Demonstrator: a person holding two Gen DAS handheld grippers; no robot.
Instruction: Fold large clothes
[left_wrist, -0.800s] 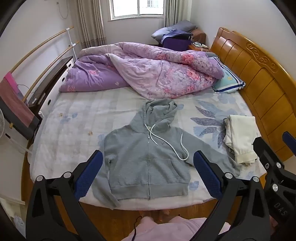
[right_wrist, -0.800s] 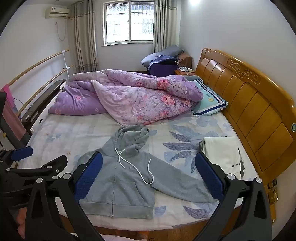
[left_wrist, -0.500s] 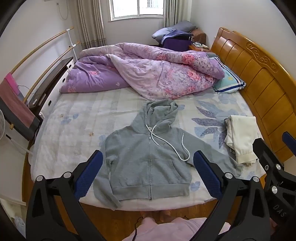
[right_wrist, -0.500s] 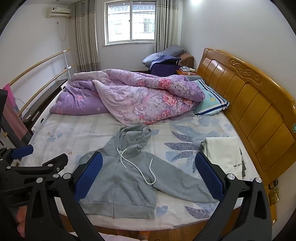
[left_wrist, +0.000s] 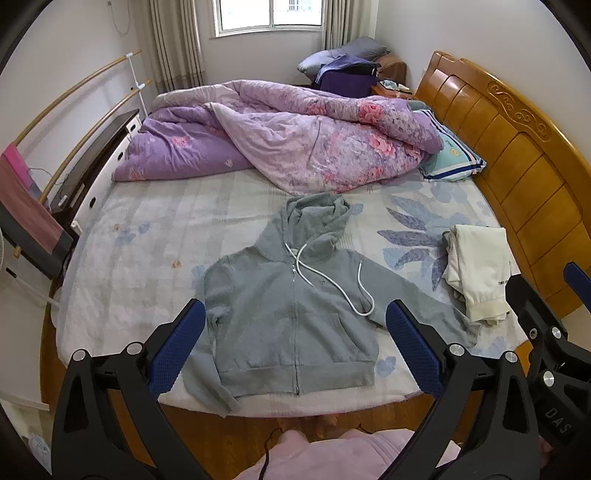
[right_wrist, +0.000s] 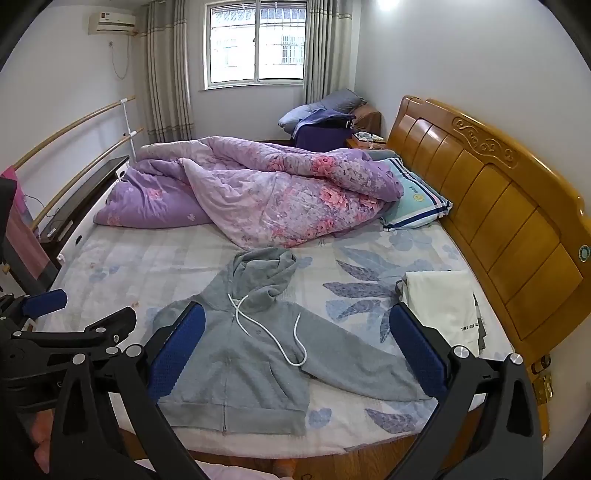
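Both the left gripper (left_wrist: 295, 339) and right gripper (right_wrist: 297, 339) hang spread and empty above the bed edge (nothing pinched), so pinch the flat grey hoodie (left_wrist: 291, 317) by the sleeve (right_wrist: 354, 363) at 4 o'clock first, I'd judge.

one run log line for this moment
phase: pre-grasp | left gripper: open | right gripper: open | grey zip hoodie: flat on bed, unfolded
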